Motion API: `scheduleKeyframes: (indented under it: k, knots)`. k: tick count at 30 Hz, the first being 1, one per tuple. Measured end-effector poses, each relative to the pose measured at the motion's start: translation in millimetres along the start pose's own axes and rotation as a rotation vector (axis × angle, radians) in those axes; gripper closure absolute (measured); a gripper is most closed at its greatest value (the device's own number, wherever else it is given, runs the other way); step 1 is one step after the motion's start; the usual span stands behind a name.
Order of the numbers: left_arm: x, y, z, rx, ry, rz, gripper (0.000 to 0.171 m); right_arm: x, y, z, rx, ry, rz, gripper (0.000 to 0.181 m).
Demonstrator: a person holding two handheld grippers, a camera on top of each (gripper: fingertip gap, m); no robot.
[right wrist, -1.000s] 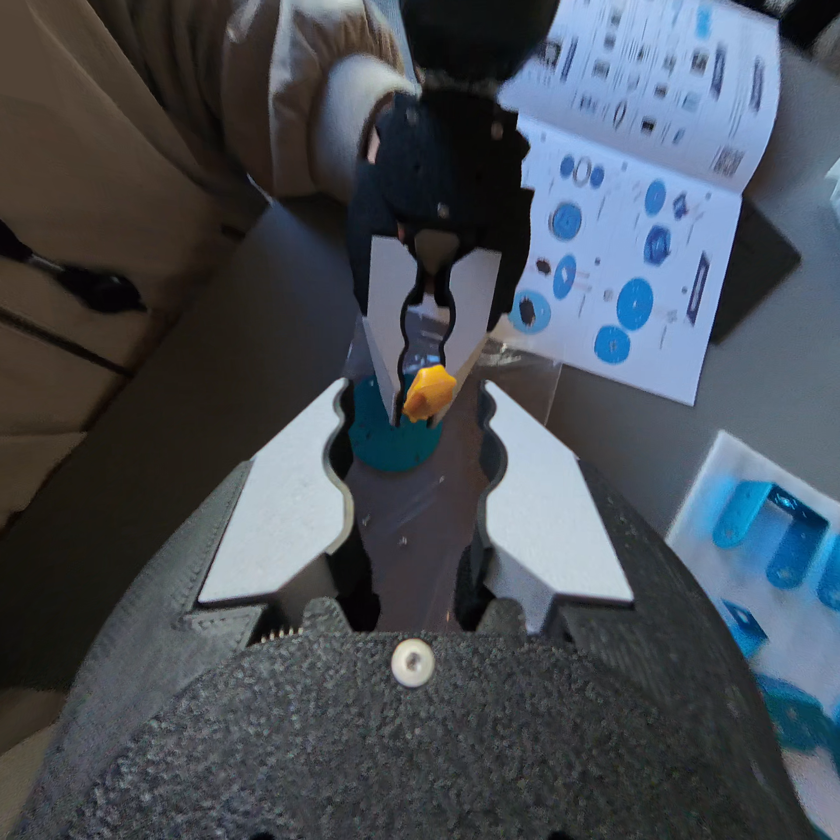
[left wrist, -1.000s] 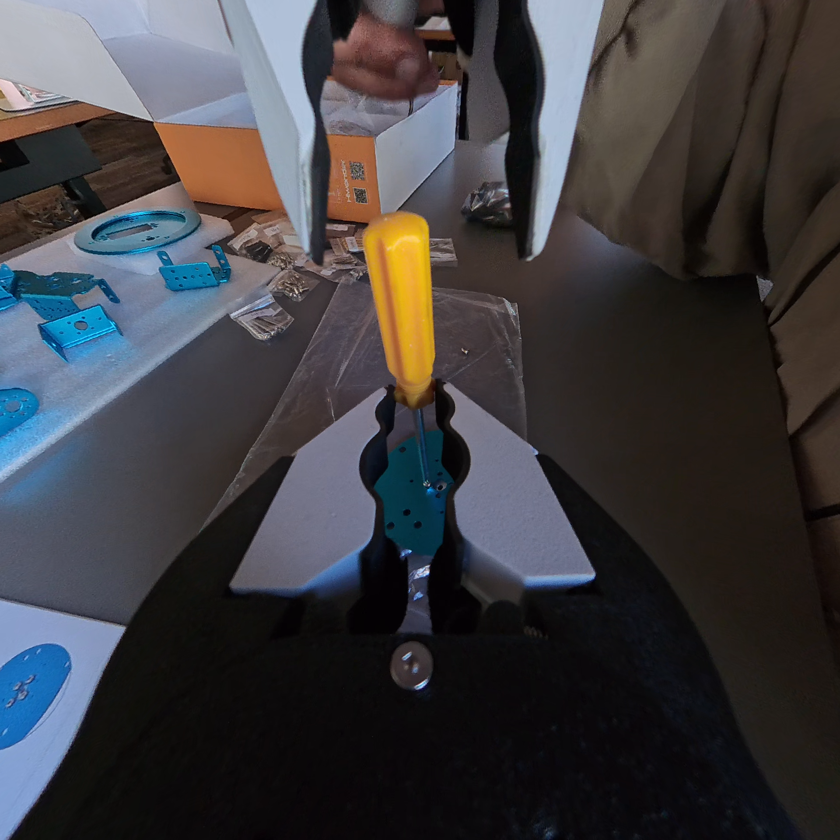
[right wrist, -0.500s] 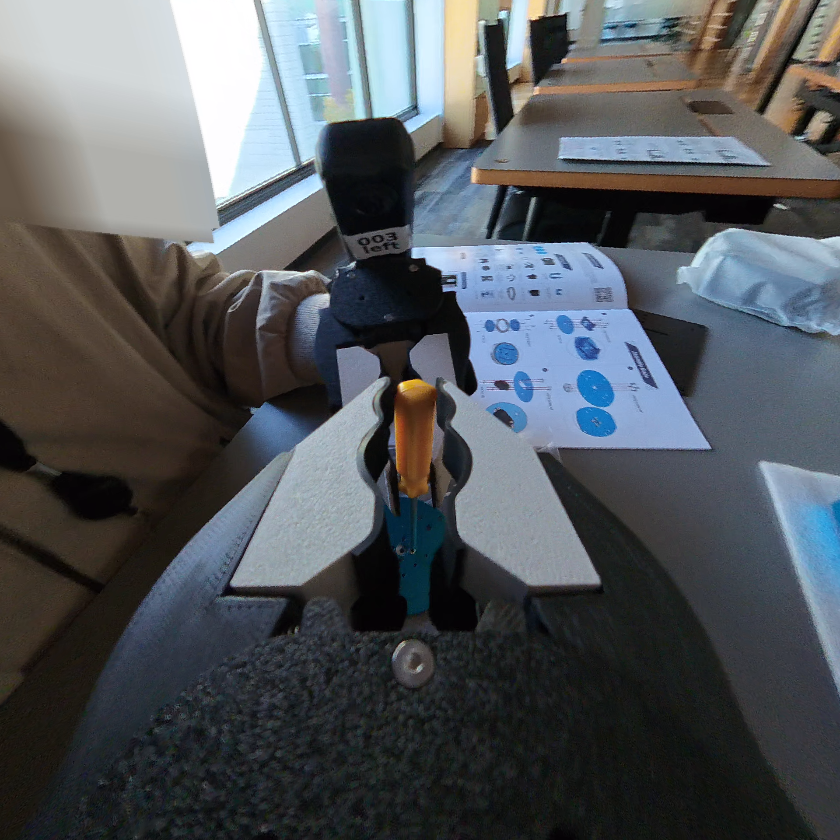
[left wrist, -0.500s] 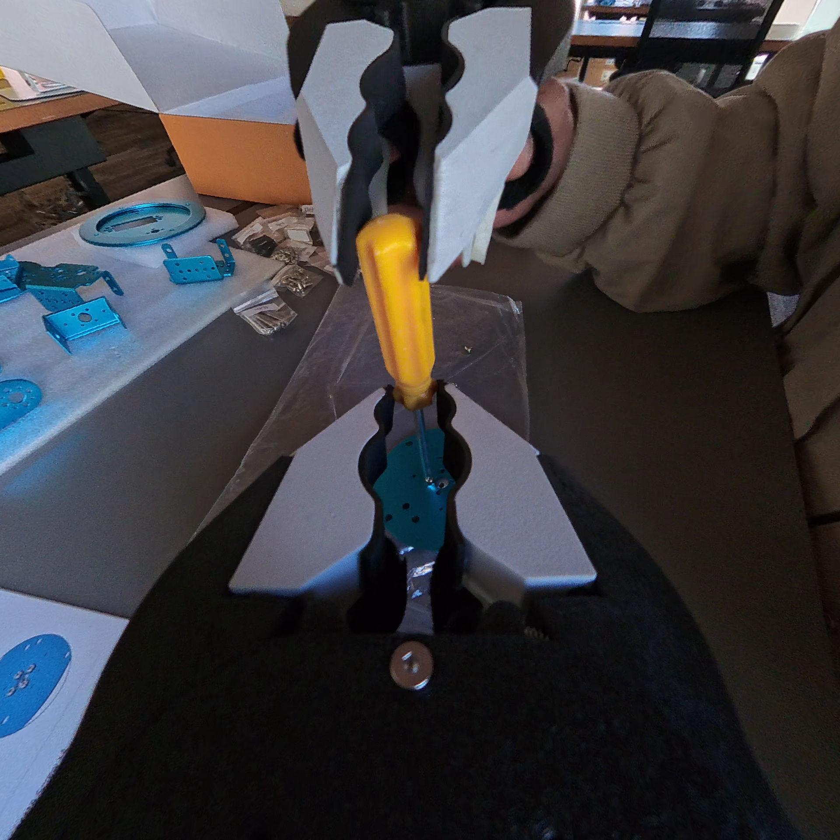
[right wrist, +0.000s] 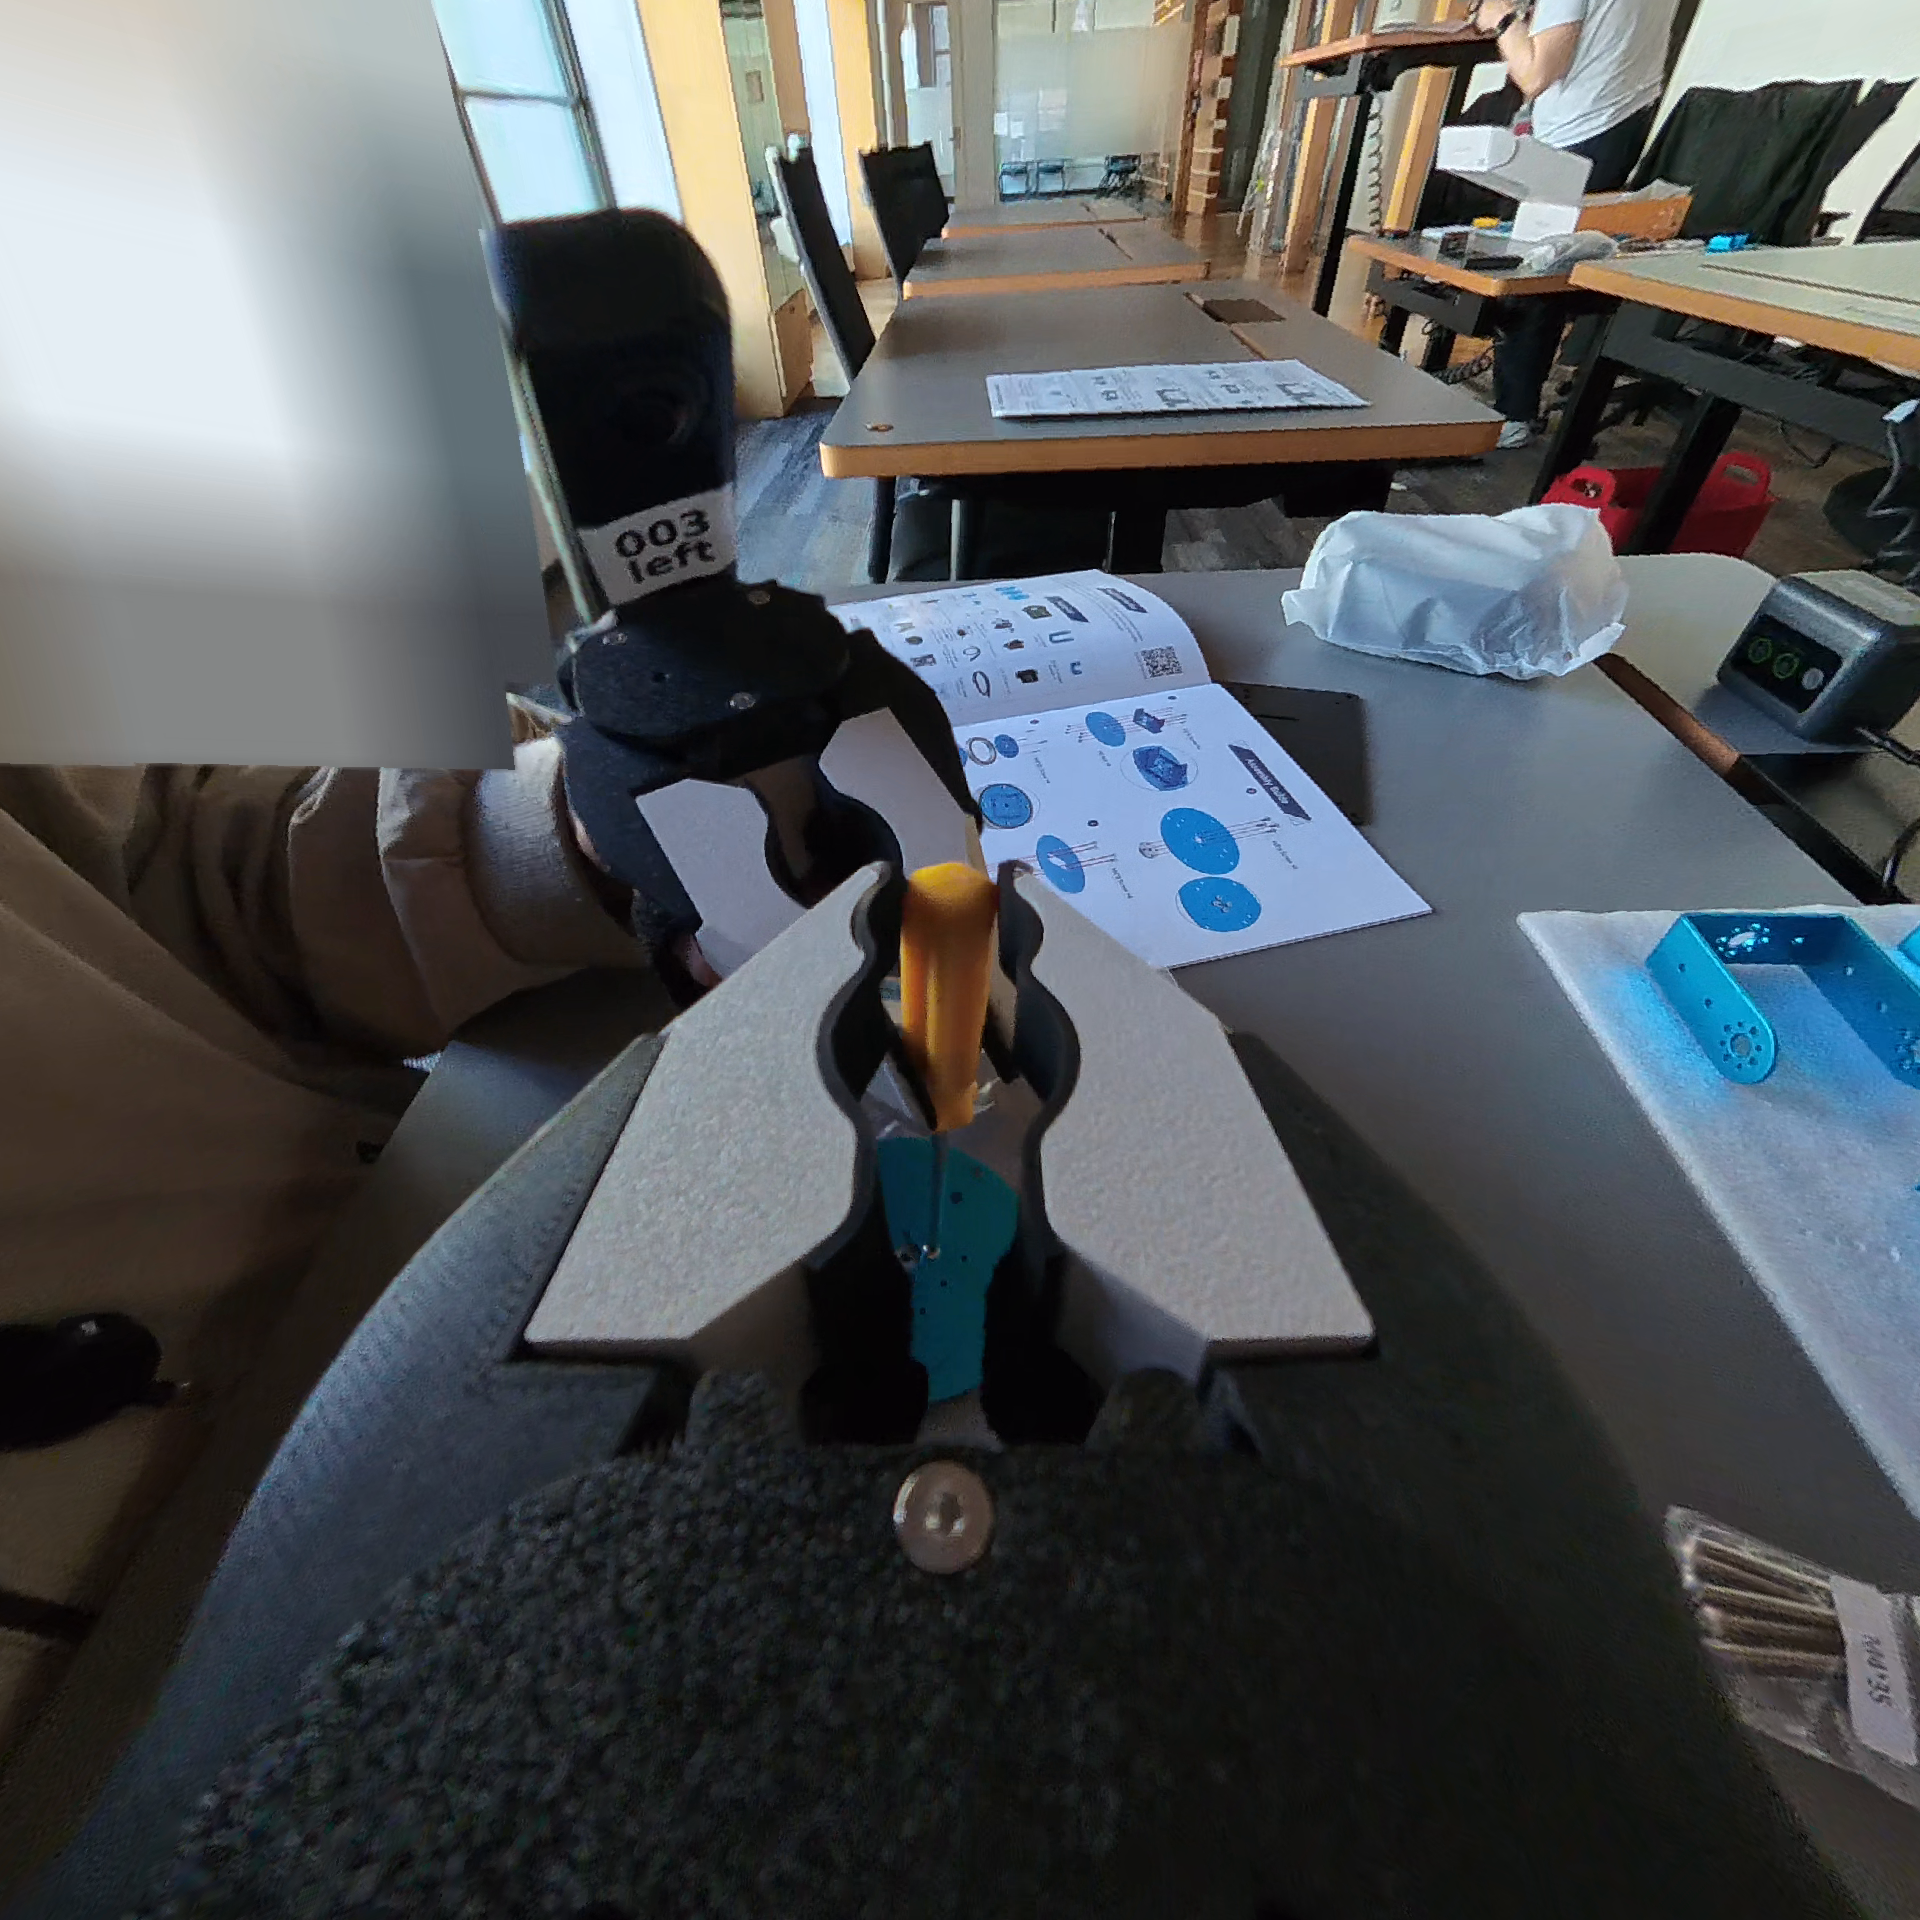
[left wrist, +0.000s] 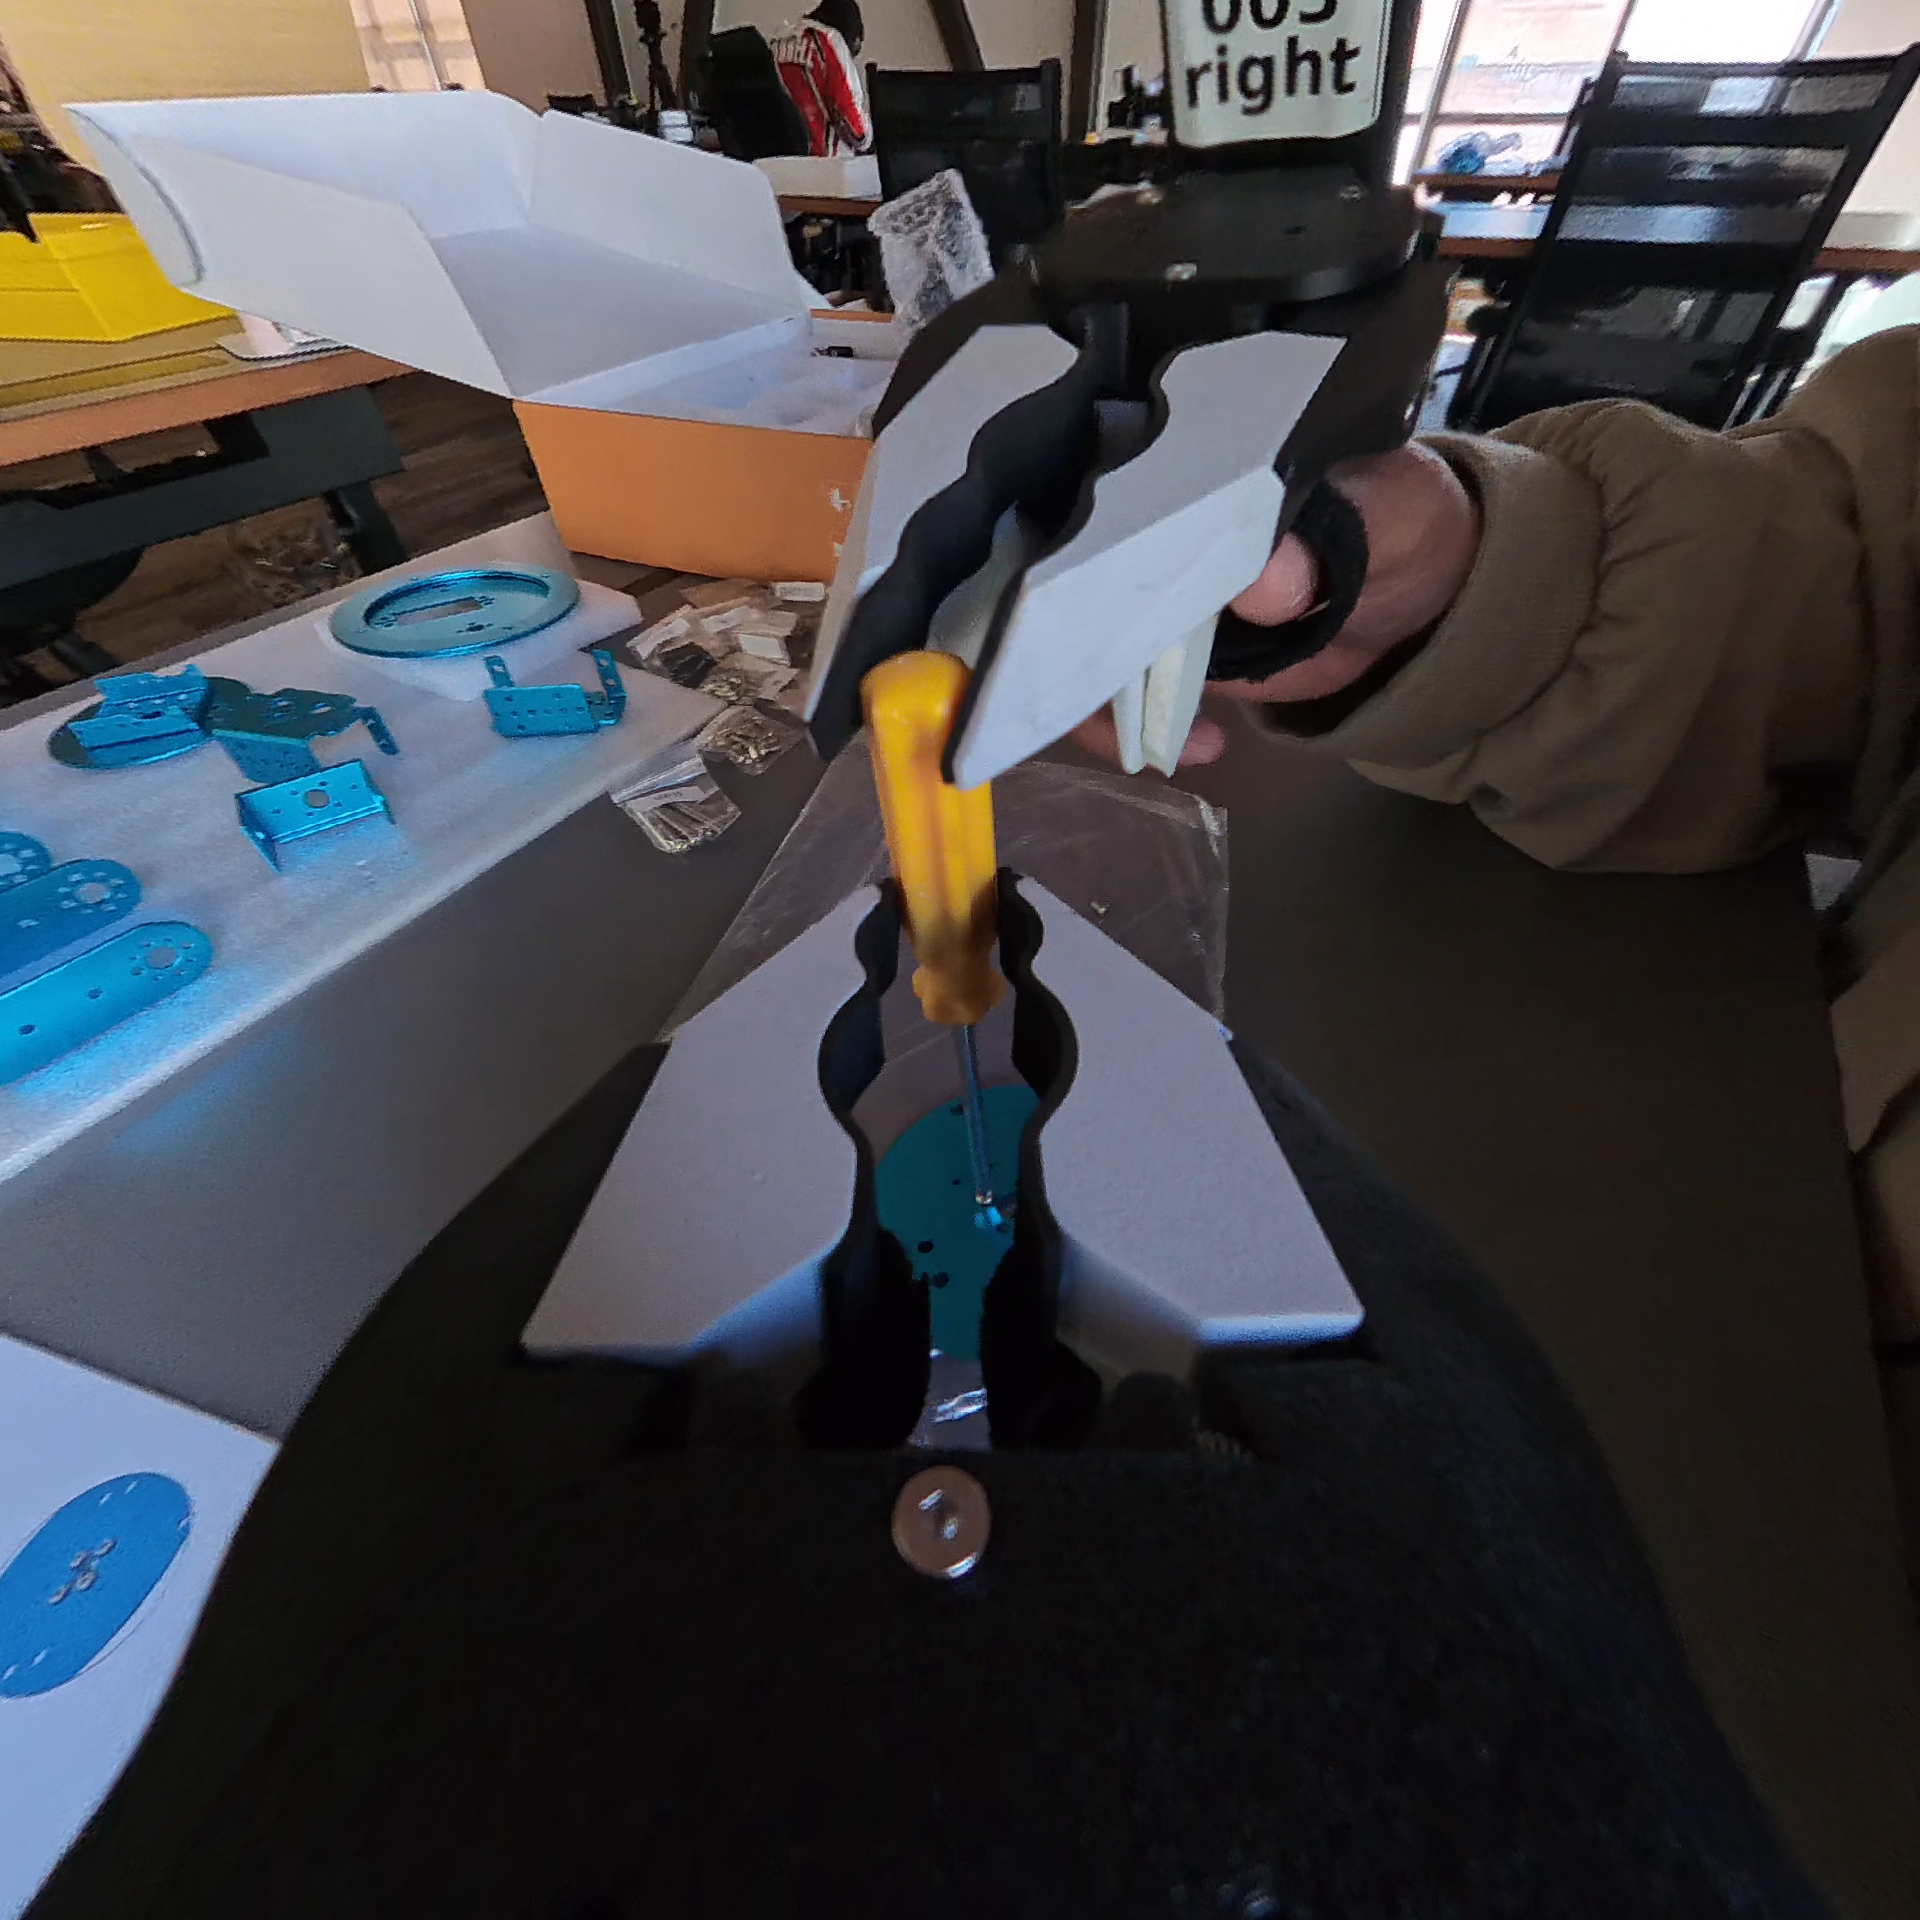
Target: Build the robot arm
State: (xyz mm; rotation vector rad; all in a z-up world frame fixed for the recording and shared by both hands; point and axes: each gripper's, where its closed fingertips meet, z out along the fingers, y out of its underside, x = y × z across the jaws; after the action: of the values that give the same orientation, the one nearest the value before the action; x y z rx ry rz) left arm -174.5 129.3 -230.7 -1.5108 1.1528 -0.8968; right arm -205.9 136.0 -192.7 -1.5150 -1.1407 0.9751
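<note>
A yellow-handled screwdriver [left wrist: 930, 831] stands nearly upright with its tip on a small screw [left wrist: 987, 1210] in a round blue metal plate [left wrist: 935, 1195]. The plate lies on a clear plastic bag [left wrist: 1122, 862]. My left gripper [left wrist: 951, 894] is shut on the lower part of the handle. My right gripper [right wrist: 945, 888] is shut on the top of the handle [right wrist: 948, 987] and reaches in from above in the left wrist view [left wrist: 899, 743]. The plate also shows in the right wrist view [right wrist: 956, 1216]. The left gripper's fingers [right wrist: 717, 862] show just beyond the handle.
An open orange box [left wrist: 686, 488] stands at the back. A white foam sheet [left wrist: 312, 904] with blue brackets and several screw bags [left wrist: 675, 810] lies left. An open manual [right wrist: 1143, 810], a white plastic bag [right wrist: 1455, 603], another foam sheet [right wrist: 1714, 1091] and a grey device [right wrist: 1829, 655] show in the right wrist view. Across from one pair of fingers to the other is roughly 4 cm.
The right gripper came down open from above the screwdriver and shut on the top of the handle. The left gripper kept its hold, and the handle now sits deeper between its fingers.
</note>
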Motion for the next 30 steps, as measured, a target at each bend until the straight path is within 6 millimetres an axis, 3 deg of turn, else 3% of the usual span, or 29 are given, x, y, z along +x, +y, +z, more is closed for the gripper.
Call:
scheduleKeyframes:
  k: [1, 5, 11, 14, 18, 20, 23, 30]
  knots:
    - [1, 0, 0, 0.004, 0.019, -0.005, 0.153, -1, 1, 0, -0.011, -0.016, -0.024, 0.161]
    - [5, 0, -2, 0.006, 0.096, -0.012, 0.153, -13, 4, -5, 0.008, -0.181, -0.061, 0.12]
    - [11, 1, -3, 0.0, 0.229, -0.033, 0.153, -23, 8, -10, 0.002, -0.416, -0.115, 0.131]
    - [8, 1, -3, -0.018, 0.255, -0.029, 0.154, -14, 8, -17, -0.2, -0.452, -0.274, 0.136]
    - [12, 1, -2, -0.025, 0.283, 0.009, 0.154, 6, 5, -22, -0.614, -0.444, -0.598, 0.146]
    - [15, 1, -1, -0.034, 0.294, 0.024, 0.153, 6, 3, -21, -0.748, -0.498, -0.764, 0.147]
    - [17, 1, 0, -0.051, 0.314, 0.042, 0.154, -5, 4, -24, -0.84, -0.636, -0.895, 0.147]
    - [20, 1, 5, -0.053, 0.383, 0.041, 0.153, -5, 9, -27, -0.948, -0.795, -1.166, 0.144]
